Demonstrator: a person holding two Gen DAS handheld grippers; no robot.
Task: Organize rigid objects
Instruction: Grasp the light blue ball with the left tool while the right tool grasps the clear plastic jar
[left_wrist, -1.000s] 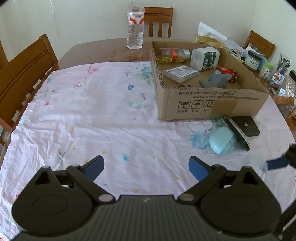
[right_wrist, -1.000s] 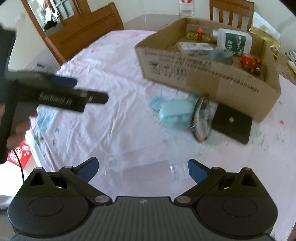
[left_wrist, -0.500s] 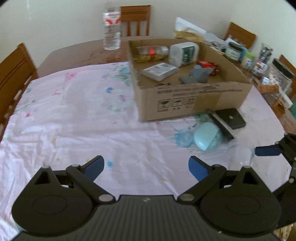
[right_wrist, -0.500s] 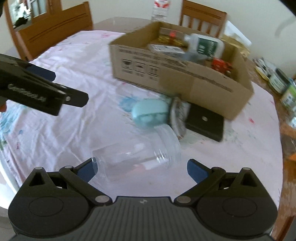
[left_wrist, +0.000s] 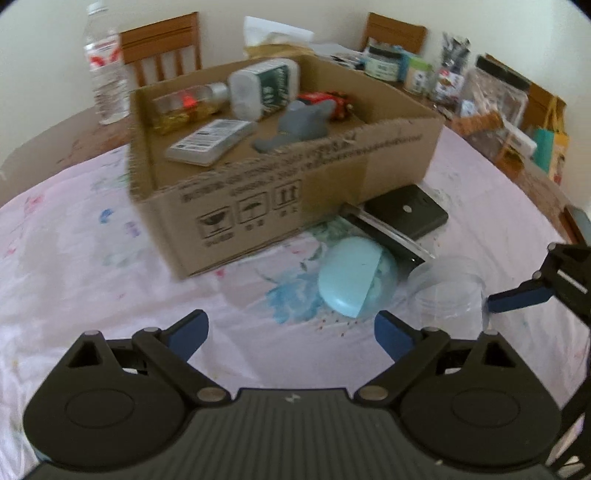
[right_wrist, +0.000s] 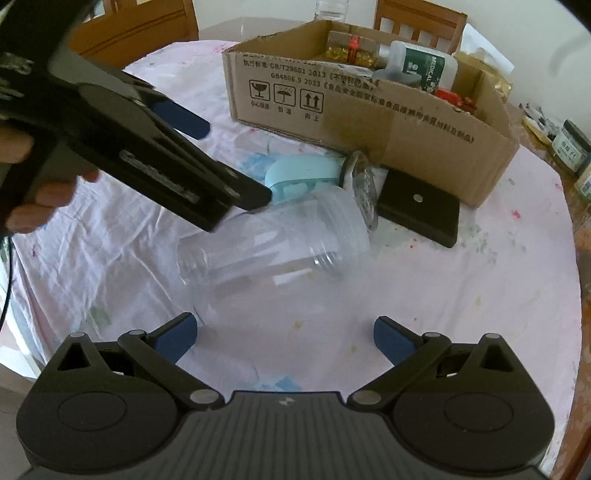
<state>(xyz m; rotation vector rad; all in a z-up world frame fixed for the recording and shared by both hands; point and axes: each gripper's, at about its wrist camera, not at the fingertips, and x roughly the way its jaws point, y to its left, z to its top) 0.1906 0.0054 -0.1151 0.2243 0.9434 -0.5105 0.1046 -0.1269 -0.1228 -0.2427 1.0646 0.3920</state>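
Note:
A clear plastic jar lies on its side on the flowered cloth, straight ahead of my open right gripper, whose fingers do not touch it. Behind the jar lie a light blue case and a black flat block, both against the cardboard box. My left gripper has its jaws closing with nothing between them. The blue case sits just beyond its right fingertip, the jar further right. In the right wrist view the left gripper reaches in from the left, its lower finger over the jar's top.
The box holds bottles, a flat pack, a grey object and a red toy. A water bottle and wooden chairs stand behind. Jars and packets crowd the far right. A hand holds the left gripper.
The left wrist view has swung right and dropped closer to the box and blue case. The right gripper has sunk toward the jar, and the left gripper now reaches over it.

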